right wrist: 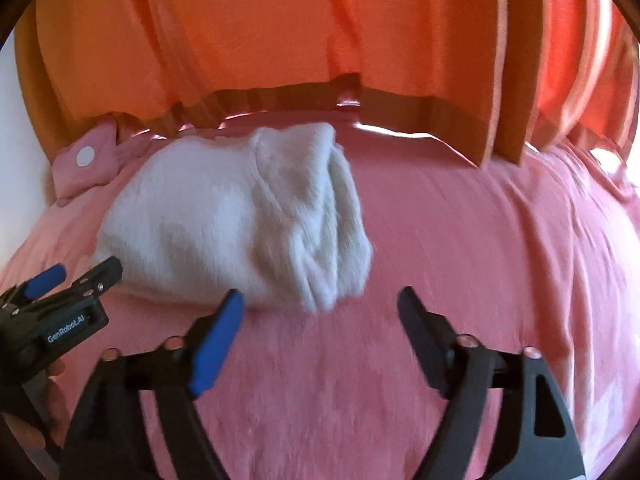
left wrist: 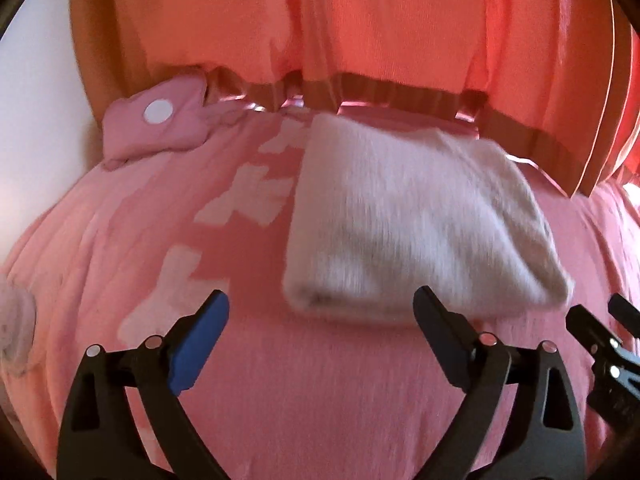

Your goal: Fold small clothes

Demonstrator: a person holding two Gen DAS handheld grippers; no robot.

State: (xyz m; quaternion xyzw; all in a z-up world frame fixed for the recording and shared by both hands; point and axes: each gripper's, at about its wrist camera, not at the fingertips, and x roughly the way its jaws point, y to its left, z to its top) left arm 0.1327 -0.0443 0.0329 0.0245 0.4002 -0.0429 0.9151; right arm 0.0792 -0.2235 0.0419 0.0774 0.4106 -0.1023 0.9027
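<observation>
Surface: a bed point(right wrist: 460, 240) under a pink cover with pale patches.
Room: orange curtains point(right wrist: 280, 32) hang behind the bed; a white wall stands at the left.
Pillow: a pink cushion point(left wrist: 156, 124) with a white dot, at the far left edge.
Garment: a folded white garment point(right wrist: 224, 216) lies on the cover.
Left gripper point(left wrist: 320, 304): jaws spread, empty, just before the garment.
Right gripper point(right wrist: 320, 300): jaws spread, empty.

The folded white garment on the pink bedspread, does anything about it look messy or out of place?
Nothing stands out. The folded white fuzzy garment lies as a compact bundle on the pink bedspread, with neither claw touching it.
</observation>
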